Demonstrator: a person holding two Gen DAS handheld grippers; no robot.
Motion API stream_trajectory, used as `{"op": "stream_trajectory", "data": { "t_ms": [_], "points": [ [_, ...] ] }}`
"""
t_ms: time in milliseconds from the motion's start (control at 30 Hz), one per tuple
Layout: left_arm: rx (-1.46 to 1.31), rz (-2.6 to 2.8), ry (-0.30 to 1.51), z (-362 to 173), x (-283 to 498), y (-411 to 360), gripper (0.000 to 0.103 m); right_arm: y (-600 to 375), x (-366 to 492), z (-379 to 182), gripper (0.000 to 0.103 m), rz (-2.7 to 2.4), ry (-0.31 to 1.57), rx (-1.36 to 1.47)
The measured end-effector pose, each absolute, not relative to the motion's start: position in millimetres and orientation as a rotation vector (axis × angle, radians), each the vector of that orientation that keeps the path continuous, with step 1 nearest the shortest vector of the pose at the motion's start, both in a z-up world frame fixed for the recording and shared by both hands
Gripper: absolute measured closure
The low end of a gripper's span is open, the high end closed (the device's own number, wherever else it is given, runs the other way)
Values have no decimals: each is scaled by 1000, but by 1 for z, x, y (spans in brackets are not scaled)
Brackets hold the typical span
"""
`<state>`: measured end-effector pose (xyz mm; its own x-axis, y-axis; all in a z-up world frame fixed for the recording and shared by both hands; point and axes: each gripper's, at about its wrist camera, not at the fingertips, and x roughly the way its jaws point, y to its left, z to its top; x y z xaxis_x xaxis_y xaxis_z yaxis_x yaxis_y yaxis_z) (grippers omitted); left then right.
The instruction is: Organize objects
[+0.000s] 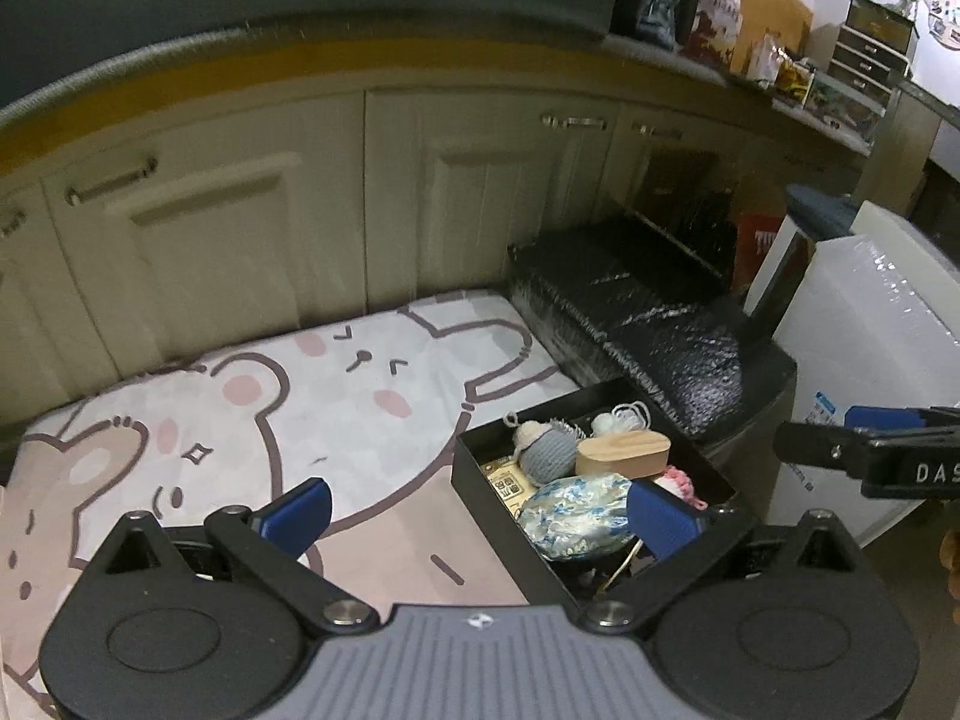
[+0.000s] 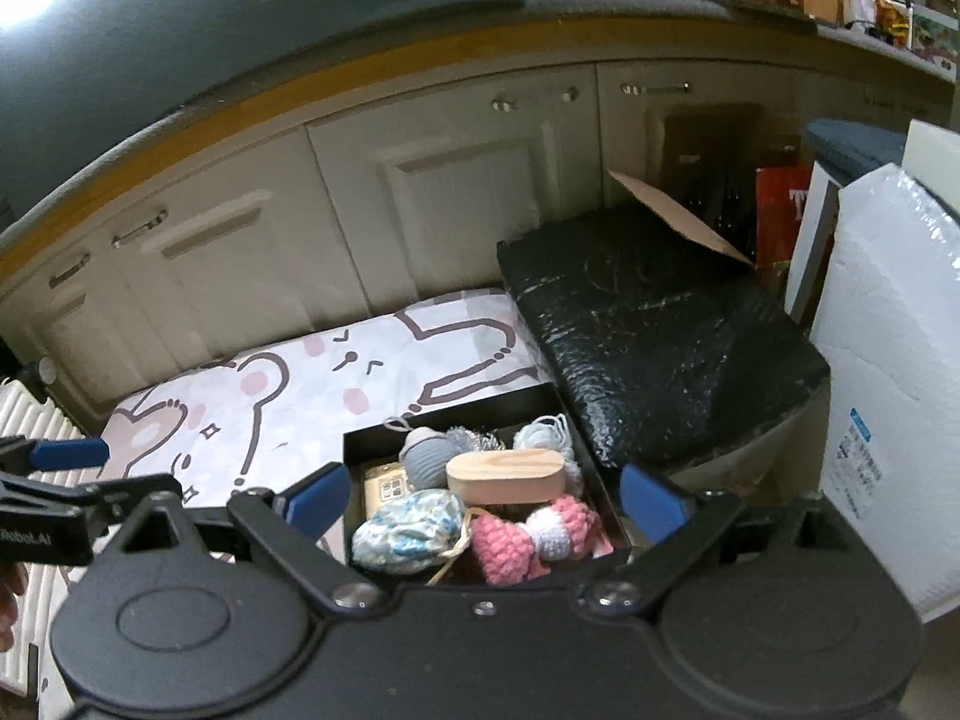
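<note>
- Left hand-held gripper [image 1: 477,510]: jaws wide apart, nothing between them, hovering over the near edge of the bear-print mat [image 1: 270,420], left of the box [image 1: 480,468].
- Right hand-held gripper [image 2: 483,495]: jaws spread wide, empty, straddling the box [image 2: 354,450] from above; not touching it.
- Box: black, open-topped, on the mat's right end, just beside a black wrapped package [image 2: 648,324] on its right.
- In box: wooden oval case [image 2: 504,471] in the middle, blue-white pouch [image 2: 408,531] near left, pink crochet bow [image 2: 528,534] near right, grey-blue knit ball [image 2: 429,453] far left, white yarn [image 2: 543,435] far right.
- Cream cabinets [image 2: 420,192] behind the mat.
- White wrapped box [image 2: 888,360] at far right.
</note>
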<state>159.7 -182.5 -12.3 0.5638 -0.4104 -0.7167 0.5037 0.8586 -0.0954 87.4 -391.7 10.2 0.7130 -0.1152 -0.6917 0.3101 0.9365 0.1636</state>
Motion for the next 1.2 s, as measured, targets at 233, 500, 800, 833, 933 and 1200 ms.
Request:
{"op": "stream_trajectory", "data": {
  "t_ms": [233, 500, 800, 833, 933, 1200],
  "points": [
    [120, -514, 768, 10, 133, -170, 0, -370, 66, 25, 3, -278, 752, 232],
    [161, -464, 727, 19, 110, -160, 0, -353, 41, 36, 3, -283, 737, 228],
    [190, -421, 709, 19, 93, -151, 0, -338, 22, 41, 3, -300, 719, 201],
    [194, -416, 710, 19, 92, -150, 0, -336, 21, 41, 3, -305, 718, 194],
    [196, -406, 715, 17, 89, -149, 0, -331, 18, 40, 3, -314, 718, 184],
    [251, -387, 722, 8, 80, -150, 0, -321, 14, 32, 3, -345, 723, 160]
  ]
}}
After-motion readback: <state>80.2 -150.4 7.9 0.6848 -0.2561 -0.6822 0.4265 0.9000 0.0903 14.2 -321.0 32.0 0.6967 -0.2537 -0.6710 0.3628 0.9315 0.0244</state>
